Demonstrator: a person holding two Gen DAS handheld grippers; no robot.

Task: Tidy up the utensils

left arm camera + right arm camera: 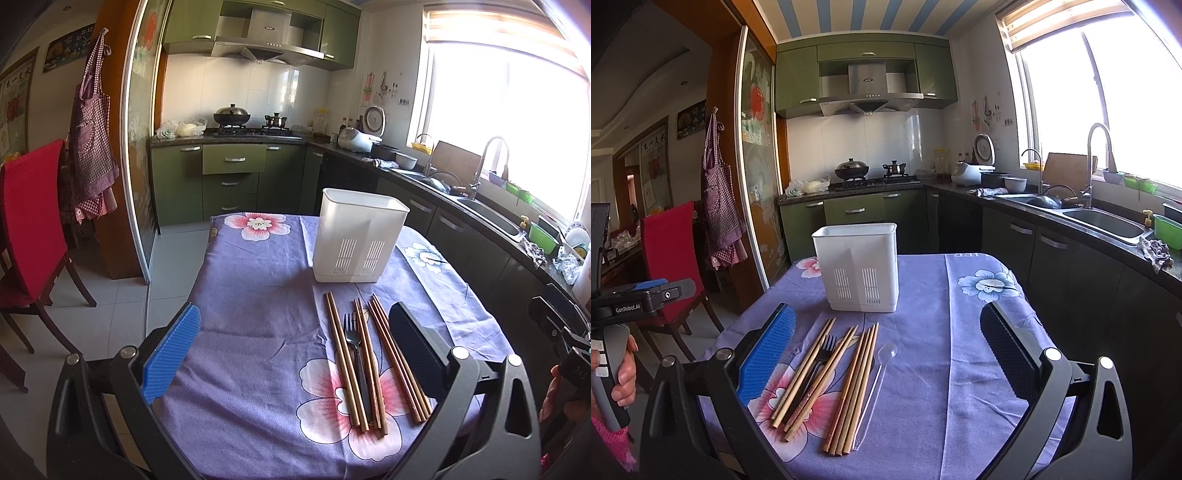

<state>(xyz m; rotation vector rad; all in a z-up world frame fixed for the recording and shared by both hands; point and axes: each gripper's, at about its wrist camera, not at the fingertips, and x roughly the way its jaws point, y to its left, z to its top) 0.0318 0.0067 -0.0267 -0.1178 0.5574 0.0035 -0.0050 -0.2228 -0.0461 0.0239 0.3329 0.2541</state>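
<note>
Fingers of left gripper (pixel 295 354) and right gripper (pixel 888 354) spread wide, empty; clear spoon (pixel 875 387) faint; caddy (pixel 858 267) interior hidden

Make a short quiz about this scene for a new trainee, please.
1. True or false: the white utensil holder already has chopsticks in it.
2. Which utensil lies among the chopsticks? A) black fork B) knife C) ladle
3. What lies right of the chopsticks in the right wrist view?

Key: 1. False, none stick out. 2. A. 3. A clear plastic spoon.
</note>
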